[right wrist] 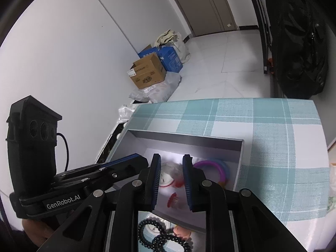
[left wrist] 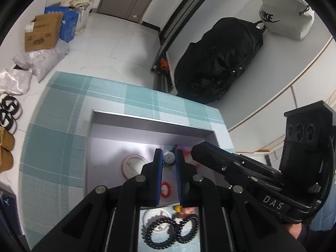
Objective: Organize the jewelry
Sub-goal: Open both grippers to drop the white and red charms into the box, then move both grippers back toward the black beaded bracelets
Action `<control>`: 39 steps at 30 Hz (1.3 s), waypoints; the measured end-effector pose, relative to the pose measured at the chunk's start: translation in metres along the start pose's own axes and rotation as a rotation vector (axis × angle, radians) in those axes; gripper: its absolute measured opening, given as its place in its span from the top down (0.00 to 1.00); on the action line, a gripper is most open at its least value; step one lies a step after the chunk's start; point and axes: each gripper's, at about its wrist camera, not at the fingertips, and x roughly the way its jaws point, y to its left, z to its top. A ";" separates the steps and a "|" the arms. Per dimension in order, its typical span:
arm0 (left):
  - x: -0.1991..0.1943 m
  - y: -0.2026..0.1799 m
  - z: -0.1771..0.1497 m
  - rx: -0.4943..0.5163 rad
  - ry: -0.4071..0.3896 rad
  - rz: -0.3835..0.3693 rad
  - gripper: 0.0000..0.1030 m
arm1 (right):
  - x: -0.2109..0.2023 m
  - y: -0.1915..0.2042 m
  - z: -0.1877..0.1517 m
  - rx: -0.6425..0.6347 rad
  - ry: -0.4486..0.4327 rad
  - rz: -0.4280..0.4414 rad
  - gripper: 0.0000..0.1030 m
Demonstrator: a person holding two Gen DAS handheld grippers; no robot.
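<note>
A grey open box (left wrist: 151, 120) (right wrist: 184, 139) sits on the checked cloth. Inside lie a white round badge (left wrist: 132, 164) (right wrist: 168, 172), a red toothed ring (left wrist: 166, 189) (right wrist: 173, 199) and purple and yellow hoops (right wrist: 216, 168). My left gripper (left wrist: 169, 157) is over the box with its jaws narrowly apart around a small silver-blue piece (left wrist: 169, 157); contact is unclear. My right gripper (right wrist: 171, 163) is open over the box and empty; it also shows in the left wrist view (left wrist: 210, 151). Black coil hair ties (left wrist: 168, 231) (right wrist: 163, 237) lie on the cloth in front of the box.
The table carries a teal checked cloth (left wrist: 63, 136) (right wrist: 273, 147). A black bag (left wrist: 220, 63) and a white Nike bag (left wrist: 283, 14) stand behind the table. Cardboard boxes (left wrist: 42, 33) (right wrist: 147, 71) and plastic bags are on the floor. A white badge (left wrist: 155, 216) and a small figure (left wrist: 184, 210) lie near the hair ties.
</note>
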 end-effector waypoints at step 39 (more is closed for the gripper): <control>-0.050 -0.022 -0.056 0.129 -0.108 0.183 0.38 | -0.080 0.002 -0.064 -0.038 -0.131 -0.055 0.11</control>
